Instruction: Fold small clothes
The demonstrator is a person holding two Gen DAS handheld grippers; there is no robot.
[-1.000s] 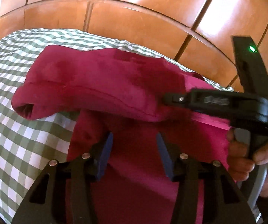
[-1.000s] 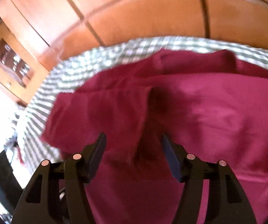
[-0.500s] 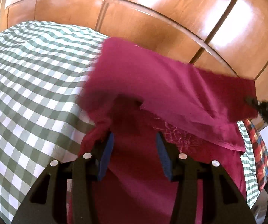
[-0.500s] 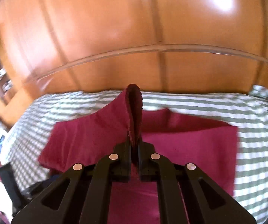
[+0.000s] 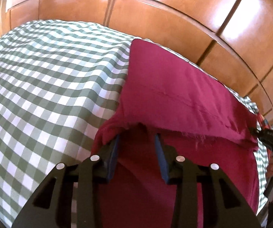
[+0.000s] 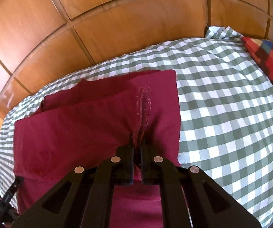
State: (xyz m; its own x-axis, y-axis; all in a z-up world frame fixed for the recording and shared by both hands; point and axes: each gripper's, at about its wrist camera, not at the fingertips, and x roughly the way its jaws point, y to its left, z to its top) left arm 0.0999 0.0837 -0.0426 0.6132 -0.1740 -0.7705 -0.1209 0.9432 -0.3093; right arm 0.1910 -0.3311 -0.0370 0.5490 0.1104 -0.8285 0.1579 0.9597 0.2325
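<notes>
right gripper [image 6: 137, 144] clamps garment [image 6: 75, 129] hem on checked cloth [image 6: 222, 98]; left gripper [image 5: 137, 142], jaws just narrowing, gapes over garment, unclamped.

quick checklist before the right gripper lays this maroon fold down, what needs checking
1. Right gripper pinching the stitched hem of the maroon garment: ok, jaws shut on cloth.
2. Left gripper pinning the lower layer: not ok, its jaws have been closing, but a gap remains and the pads press nothing.
3. Folded flap smooth: ok in the left wrist view, apart from one faint crease.
4. Flap edges aligned with the layer beneath: cannot tell.
5. Checked sheet beside the garment flat: ok.
6. Patterned cushion away from the garment: ok.
</notes>
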